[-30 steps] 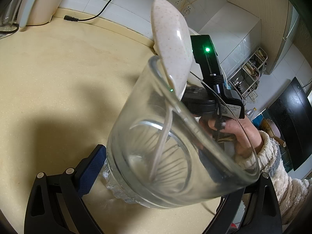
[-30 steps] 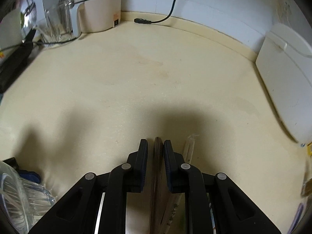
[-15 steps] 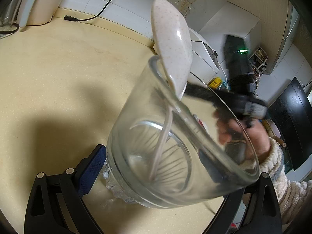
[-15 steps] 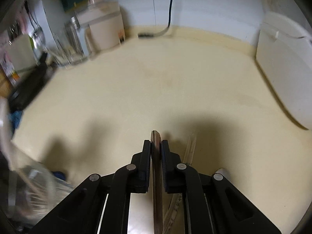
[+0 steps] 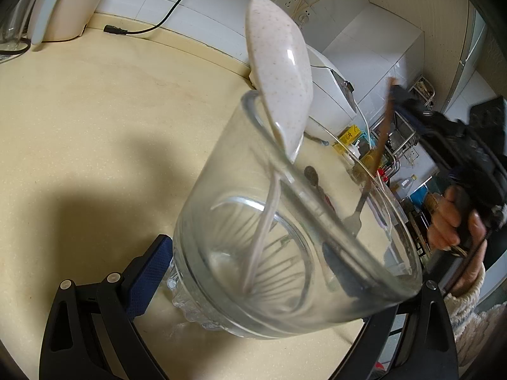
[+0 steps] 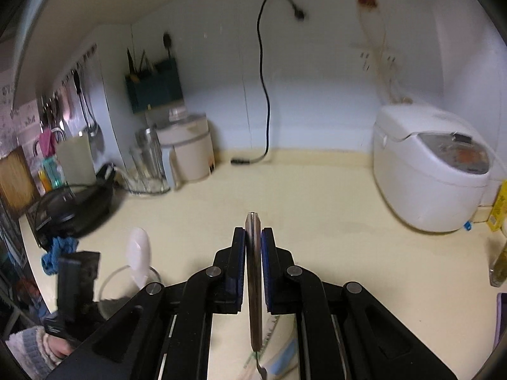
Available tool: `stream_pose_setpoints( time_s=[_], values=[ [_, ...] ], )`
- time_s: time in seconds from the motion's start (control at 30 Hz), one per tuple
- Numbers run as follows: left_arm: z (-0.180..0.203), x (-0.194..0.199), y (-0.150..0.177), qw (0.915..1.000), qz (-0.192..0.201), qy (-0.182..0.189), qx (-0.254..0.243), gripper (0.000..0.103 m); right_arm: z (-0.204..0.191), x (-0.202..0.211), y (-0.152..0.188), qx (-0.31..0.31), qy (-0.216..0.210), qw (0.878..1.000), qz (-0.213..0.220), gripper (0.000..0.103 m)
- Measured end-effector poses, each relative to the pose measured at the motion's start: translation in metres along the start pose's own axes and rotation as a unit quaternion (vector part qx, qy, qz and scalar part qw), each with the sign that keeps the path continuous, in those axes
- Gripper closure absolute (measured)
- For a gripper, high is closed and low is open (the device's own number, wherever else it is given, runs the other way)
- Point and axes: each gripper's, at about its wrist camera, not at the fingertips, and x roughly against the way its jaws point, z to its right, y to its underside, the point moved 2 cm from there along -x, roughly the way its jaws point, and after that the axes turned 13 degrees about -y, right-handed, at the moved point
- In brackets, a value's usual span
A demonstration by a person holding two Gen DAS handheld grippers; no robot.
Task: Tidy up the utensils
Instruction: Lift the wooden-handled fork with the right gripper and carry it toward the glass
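Cream counter [image 6: 317, 196] runs back to the white wall. White rice cooker [image 6: 431, 174] sits at the right, a beige appliance [image 6: 190, 152] at the back left, a loose black cable plug [image 6: 240, 160] lying between them, blue cloth [image 6: 58, 251] near the left edge.

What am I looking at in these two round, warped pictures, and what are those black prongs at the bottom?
No robot here: a person holds a two-finger gripper in each hand, each carrying a fisheye camera that looks along its fingers. The prongs are those fingers.

Left wrist view: the left gripper clamps a glass cup with a speckled spoon standing in it. Beyond the cup, the other hand brings a brown-handled fork.

Right wrist view: the right gripper is shut on that fork's handle. On the cream counter stand a white rice cooker and a beige appliance; a loose black cord hangs down.
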Motion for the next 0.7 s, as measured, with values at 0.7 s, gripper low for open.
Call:
stream_pose_setpoints(
  time_s=[0.7],
  values=[
    [0.000,0.000,0.000,1.0000,0.000,0.000,0.000,0.006,-0.017,0.055,-0.032,0.017,-0.023,0.996,0.081,0.093]
  ],
)
